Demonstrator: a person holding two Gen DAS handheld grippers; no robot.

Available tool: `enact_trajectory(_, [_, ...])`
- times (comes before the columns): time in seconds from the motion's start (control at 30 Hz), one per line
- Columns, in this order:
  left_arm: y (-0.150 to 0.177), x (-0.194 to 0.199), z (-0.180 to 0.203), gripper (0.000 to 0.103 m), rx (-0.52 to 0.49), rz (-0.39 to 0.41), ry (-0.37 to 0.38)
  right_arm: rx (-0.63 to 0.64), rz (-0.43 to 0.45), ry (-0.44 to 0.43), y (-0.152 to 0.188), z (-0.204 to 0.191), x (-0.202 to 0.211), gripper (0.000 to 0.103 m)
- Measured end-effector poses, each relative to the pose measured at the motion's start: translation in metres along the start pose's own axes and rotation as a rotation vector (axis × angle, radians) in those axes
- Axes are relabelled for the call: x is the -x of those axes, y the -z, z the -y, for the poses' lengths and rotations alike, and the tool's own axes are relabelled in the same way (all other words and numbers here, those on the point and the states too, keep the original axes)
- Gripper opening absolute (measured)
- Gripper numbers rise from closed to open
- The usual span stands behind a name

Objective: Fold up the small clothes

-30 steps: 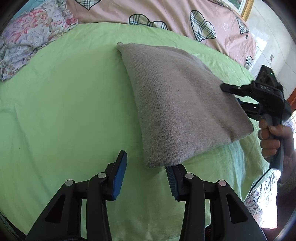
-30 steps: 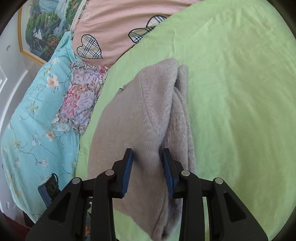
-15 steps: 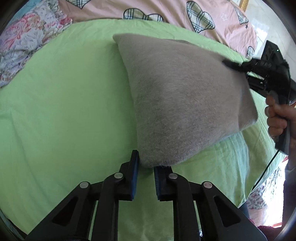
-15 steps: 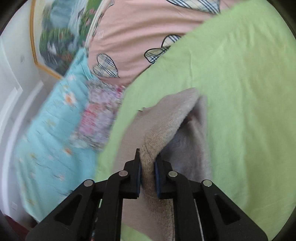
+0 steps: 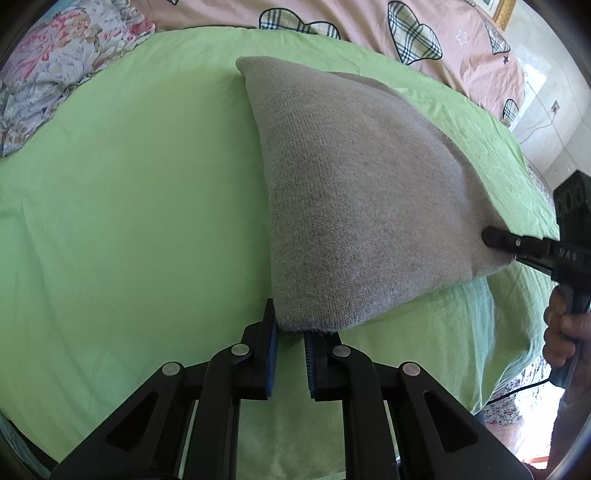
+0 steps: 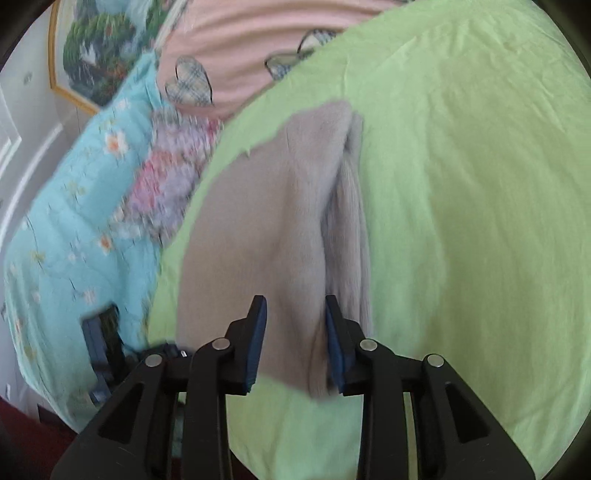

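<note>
A folded grey-beige knitted garment (image 5: pixel 354 199) lies on the green bedsheet (image 5: pixel 129 221). My left gripper (image 5: pixel 290 349) is nearly shut, its blue pads at the garment's near corner, which sits between the tips. In the left wrist view my right gripper (image 5: pixel 493 238) touches the garment's right edge. In the right wrist view my right gripper (image 6: pixel 293 332) is open, its jaws straddling the folded edge of the garment (image 6: pixel 280 229) without pinching it.
A pink quilt with plaid hearts (image 5: pixel 369 26) lies at the bed's far side. Floral bedding (image 5: pixel 55 62) and a turquoise flowered quilt (image 6: pixel 74 206) lie to one side. A framed picture (image 6: pixel 96 55) hangs on the wall. The bed's edge is close on the right.
My right gripper shut on the garment's edge, lifted it, then opened and lowered again. My left gripper closed from wide open onto the near corner and has since parted slightly.
</note>
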State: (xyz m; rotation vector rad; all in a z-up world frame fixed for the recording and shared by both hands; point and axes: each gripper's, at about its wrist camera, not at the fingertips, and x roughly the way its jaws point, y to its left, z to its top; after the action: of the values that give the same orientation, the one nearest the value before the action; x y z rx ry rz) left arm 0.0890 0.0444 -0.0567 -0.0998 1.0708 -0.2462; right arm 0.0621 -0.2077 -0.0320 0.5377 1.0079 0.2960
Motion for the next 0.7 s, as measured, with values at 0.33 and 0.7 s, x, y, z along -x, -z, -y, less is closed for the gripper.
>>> enact_trajectory(0.33, [0.005,-0.001,-0.011,0.006,0.044,-0.032,0.019,0.089,0.016,0.237,-0.003,0.006,-0.01,0.006])
enact_trajectory(0.7, [-0.002,0.073,-0.009,0.015,-0.121,0.092,0.139,-0.009,0.137,0.104,-0.016,0.001,0.036,0.024])
